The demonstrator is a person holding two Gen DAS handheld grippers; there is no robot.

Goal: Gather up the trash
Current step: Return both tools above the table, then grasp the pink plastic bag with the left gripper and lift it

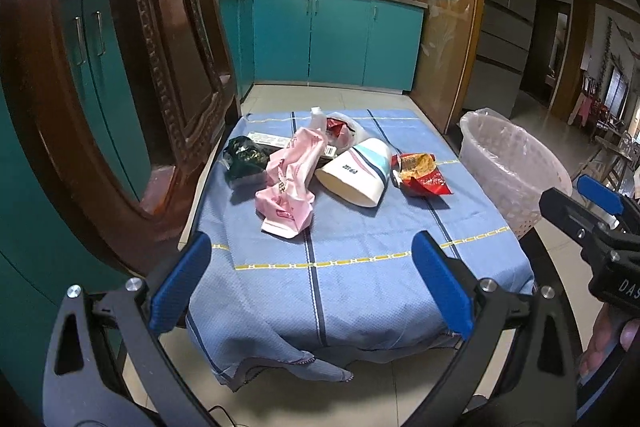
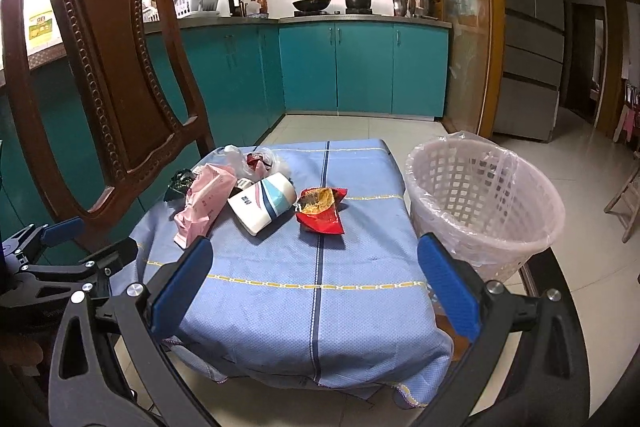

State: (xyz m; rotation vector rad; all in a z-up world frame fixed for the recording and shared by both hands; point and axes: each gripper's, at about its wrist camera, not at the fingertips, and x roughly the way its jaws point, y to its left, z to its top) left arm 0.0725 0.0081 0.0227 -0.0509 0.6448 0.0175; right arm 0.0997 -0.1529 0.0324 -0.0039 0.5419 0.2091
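Crumpled pink wrapper [image 1: 289, 183] beside tipped paper cup [image 1: 358, 171]

Teal kitchen cabinets [image 2: 360, 67], tiled floor [image 2: 352, 129], carved wooden chair [image 2: 116, 75] (backlit by a window).

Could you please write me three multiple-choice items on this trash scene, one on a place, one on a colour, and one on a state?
1. Where does the white basket stand?
A. right of the table
B. left of the table
C. on the kitchen counter

2. What colour is the tablecloth?
A. green
B. blue
C. red

3. How is the paper cup?
A. upright
B. stacked in the basket
C. lying on its side

Answers:
1 A, it sits past the cloth's right edge.
2 B, blue with yellow and dark lines.
3 C, its side rests on the cloth, between the pink bag and red wrapper.
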